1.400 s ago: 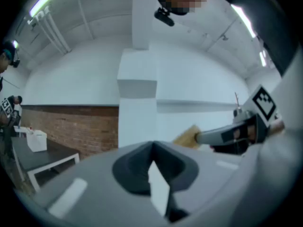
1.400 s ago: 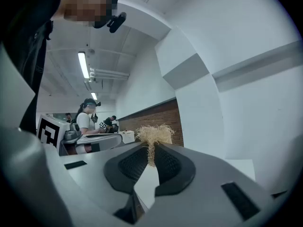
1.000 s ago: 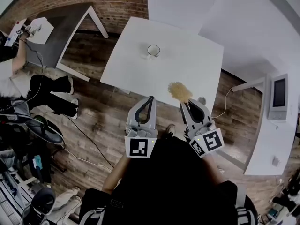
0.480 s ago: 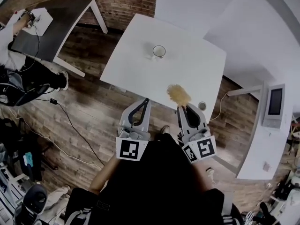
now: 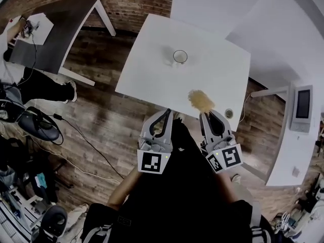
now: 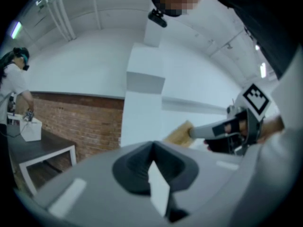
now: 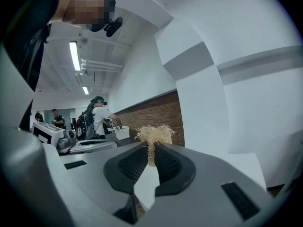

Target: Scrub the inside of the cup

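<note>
A white cup (image 5: 179, 57) stands upright on the white table (image 5: 152, 75), toward its far side. My right gripper (image 5: 206, 116) hangs over the table's near edge, shut on a tan straw-like scrubber (image 5: 201, 100) whose tuft sticks out past the jaws. The right gripper view shows the same tuft (image 7: 152, 135) pinched between the pads of my right gripper (image 7: 151, 157). My left gripper (image 5: 165, 113) hovers at the near edge to the left, shut and holding nothing. In the left gripper view my left gripper (image 6: 152, 149) shows shut jaws, with the scrubber (image 6: 179, 134) to its right.
A dark table (image 5: 61, 29) stands at the back left, with a person (image 5: 20, 80) beside it. An office chair (image 5: 35, 125) and cables lie on the wooden floor at left. On the right is a white desk with a screen (image 5: 302, 108). A small round object (image 5: 229, 113) sits by the table's corner.
The head view has drifted, so the table and cup sit a little further right. Both grippers keep the same hold and spacing. The person at left has shifted.
</note>
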Tool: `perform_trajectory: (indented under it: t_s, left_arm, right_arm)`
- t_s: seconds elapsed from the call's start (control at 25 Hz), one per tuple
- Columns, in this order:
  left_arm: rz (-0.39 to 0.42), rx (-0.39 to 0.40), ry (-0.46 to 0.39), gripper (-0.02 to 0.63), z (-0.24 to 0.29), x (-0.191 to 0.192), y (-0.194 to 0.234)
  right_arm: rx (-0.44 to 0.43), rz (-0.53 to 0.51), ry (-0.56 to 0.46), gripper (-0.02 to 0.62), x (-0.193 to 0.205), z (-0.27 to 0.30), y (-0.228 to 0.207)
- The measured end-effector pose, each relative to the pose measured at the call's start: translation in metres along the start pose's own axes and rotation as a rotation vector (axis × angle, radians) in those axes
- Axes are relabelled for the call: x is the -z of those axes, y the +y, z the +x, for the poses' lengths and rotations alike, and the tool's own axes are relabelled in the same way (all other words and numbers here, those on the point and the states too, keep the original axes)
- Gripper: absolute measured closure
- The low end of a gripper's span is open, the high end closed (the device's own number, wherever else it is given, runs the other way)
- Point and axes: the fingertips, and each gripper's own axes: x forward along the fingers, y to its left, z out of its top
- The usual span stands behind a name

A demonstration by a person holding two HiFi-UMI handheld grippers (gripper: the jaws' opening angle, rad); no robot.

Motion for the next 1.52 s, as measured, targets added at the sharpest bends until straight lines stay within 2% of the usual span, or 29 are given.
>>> perform_trajectory:
  t_s: [0.24,0.52,0.68,0.88,1.04,1.12,1.24,1.36,1.52]
  left_arm:
    - [0.024,0.004,0.018,0.601,0.032,0.003,0.017]
    - [0.006,-0.008,0.053,0.601,0.09,0.014,0.037]
    - [0.042,-0.006,0.095,0.601,0.128,0.025,0.04]
    - [-0.03,-0.024,0.119,0.601,0.163,0.044,0.046]
    - [-0.004,-0.02,0.152,0.6,0.178,0.058,0.06]
    - [-0.013,0.004,0.192,0.588,0.184,0.073,0.067]
    - [-0.014,0.062,0.262,0.522,0.195,0.106,0.076]
    - [-0.004,0.147,0.353,0.483,0.208,0.152,0.084]
    - [-0.016,0.262,0.475,0.468,0.218,0.214,0.078]
  right_arm:
    - [-0.012,0.0,0.006,0.561,-0.004,0.033,-0.026]
    - [-0.029,0.001,0.019,0.561,-0.01,0.073,-0.069]
    - [-0.06,0.006,0.04,0.561,-0.009,0.095,-0.094]
    - [-0.103,0.028,0.064,0.561,-0.006,0.118,-0.117]
    - [-0.11,0.035,0.101,0.561,-0.003,0.141,-0.128]
    - [-0.097,0.044,0.111,0.561,-0.002,0.151,-0.13]
    - [-0.066,0.044,0.125,0.561,0.001,0.166,-0.131]
    - [-0.025,0.049,0.144,0.561,0.009,0.184,-0.132]
    - [0.038,0.069,0.195,0.561,0.025,0.198,-0.132]
